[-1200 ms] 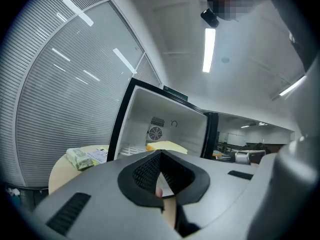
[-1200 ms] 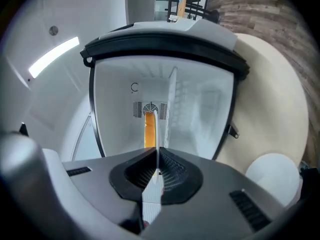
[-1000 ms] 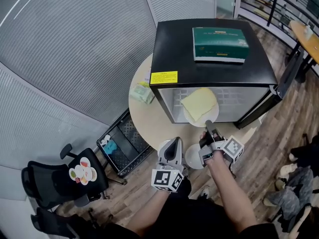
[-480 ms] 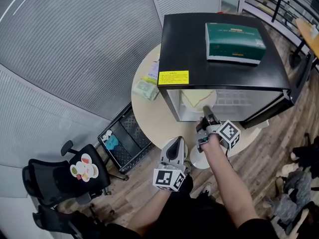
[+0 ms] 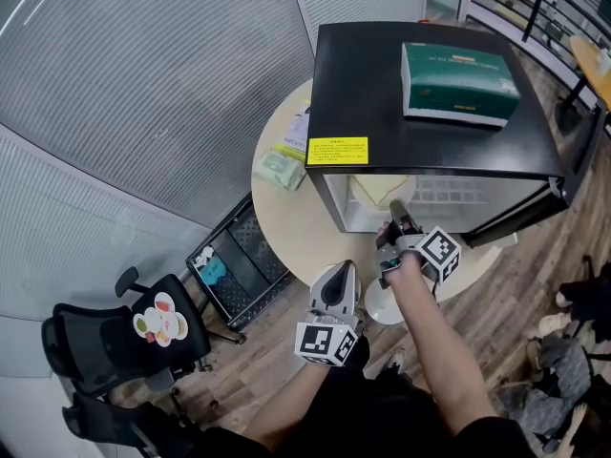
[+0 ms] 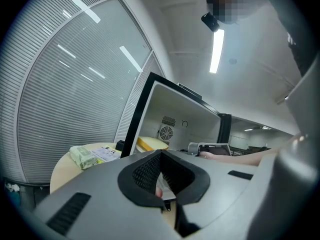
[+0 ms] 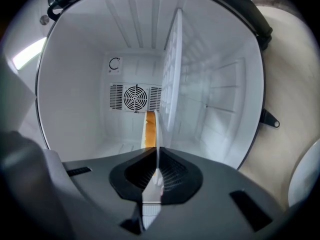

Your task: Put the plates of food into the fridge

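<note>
1. White plate point(image 5: 380, 192) with a slab of yellow food, gripped at its near rim by the right gripper point(image 5: 396, 216). Jaws are clamped onto the rim. In the right gripper view the rim runs as a thin pale line straight out from between the pads.
2. Location: the plate is already through the mouth of the black fridge point(image 5: 430, 74), towards the left side of the opening. The door stands swung away at the right.
3. Key relation: the plate extends directly ahead of the right gripper, towards the back wall with the fan grille. It appears edge-on in that view, with its underside facing the wire shelf point(image 7: 172, 69), which lies just beside it. I cannot tell whether they touch.
4. Left gripper point(image 5: 336, 275): jaws drawn together, nothing identifiable held. It sits outside the fridge, off the near edge of the round table point(image 5: 286, 218), well apart from the plate.
5. Judgement: the right hand is the working one. The next move probably calls for settling the plate flat on the shelf, then unclamping and backing straight out.
</note>
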`<state>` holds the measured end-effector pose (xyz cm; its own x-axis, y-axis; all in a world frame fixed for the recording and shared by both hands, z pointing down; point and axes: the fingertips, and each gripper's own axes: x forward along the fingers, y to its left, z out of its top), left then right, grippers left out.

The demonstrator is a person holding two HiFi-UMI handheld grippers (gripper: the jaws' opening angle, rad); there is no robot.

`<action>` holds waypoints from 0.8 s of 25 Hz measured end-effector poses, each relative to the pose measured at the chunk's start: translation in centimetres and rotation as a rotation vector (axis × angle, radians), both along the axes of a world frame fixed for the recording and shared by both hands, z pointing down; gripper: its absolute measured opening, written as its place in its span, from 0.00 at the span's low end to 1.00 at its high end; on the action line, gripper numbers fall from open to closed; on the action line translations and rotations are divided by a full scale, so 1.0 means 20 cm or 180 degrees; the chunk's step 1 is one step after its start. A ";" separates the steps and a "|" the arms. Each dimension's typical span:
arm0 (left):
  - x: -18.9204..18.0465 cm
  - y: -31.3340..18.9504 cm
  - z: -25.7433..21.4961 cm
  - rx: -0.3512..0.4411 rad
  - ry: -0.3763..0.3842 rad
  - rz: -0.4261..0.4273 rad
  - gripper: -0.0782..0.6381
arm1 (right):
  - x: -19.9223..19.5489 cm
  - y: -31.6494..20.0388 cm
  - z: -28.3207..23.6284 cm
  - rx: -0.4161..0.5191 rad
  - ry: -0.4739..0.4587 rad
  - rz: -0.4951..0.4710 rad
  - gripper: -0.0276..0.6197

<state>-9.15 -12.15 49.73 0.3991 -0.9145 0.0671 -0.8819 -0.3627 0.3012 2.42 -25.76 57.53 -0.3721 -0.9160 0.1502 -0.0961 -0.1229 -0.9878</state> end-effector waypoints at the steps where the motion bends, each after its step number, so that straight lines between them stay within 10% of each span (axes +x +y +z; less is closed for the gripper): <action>1: 0.00 0.00 0.00 -0.0003 0.0004 0.0003 0.12 | 0.00 0.00 0.00 -0.0008 -0.0005 0.0000 0.07; 20: 0.03 0.04 -0.01 0.0001 0.0011 0.0025 0.12 | 0.02 0.04 -0.04 0.0170 -0.0036 -0.0027 0.20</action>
